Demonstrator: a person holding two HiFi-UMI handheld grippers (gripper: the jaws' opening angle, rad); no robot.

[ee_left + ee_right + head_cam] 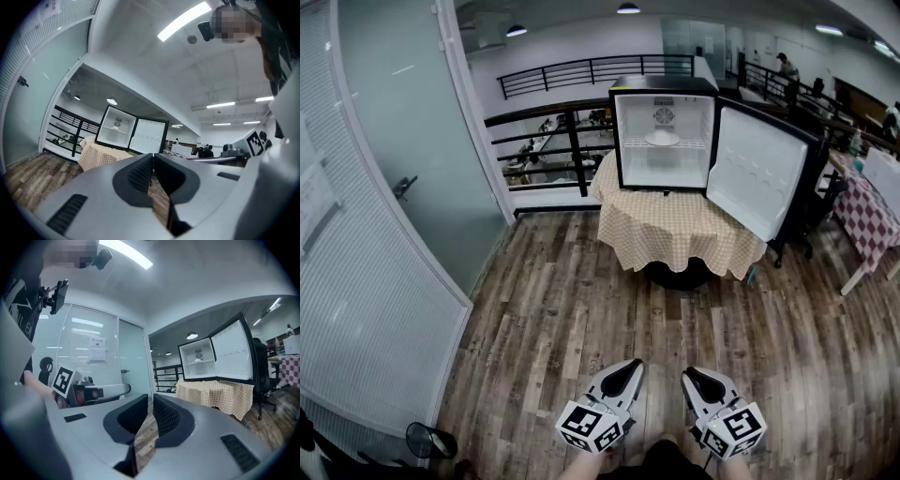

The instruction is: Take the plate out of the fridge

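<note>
While both tongs hang low over the wood floor [581, 309], the plate [662, 139] sits well apart from them, inside the fridge [664, 86].

Plate: white, resting on the upper shelf [637, 145] of the fridge, roughly centred. Visible small from the left gripper view [116, 127] and the right gripper view [198, 360]. Whether anything lies on it cannot be told.

Fridge: small, black case, white interior. It stands on a round worktop [675, 230] covered with a checked cloth. Door [755, 173] swung wide open to the right.

Left tongs [633, 364]: clenched, tips meeting, nothing between them [153, 157]. Pointed forward toward the worktop, near the bottom edge of the head view.

Right tongs [692, 373]: clenched too, only a thin slit between the pads, nothing held [151, 397]. They sit just beside the left tongs, at about the same height, also pointed forward.

Surroundings: frosted glass wall [412, 141] at left; black railing [591, 66] behind the fridge; a second worktop with a red checked cloth [872, 211] at far right.
</note>
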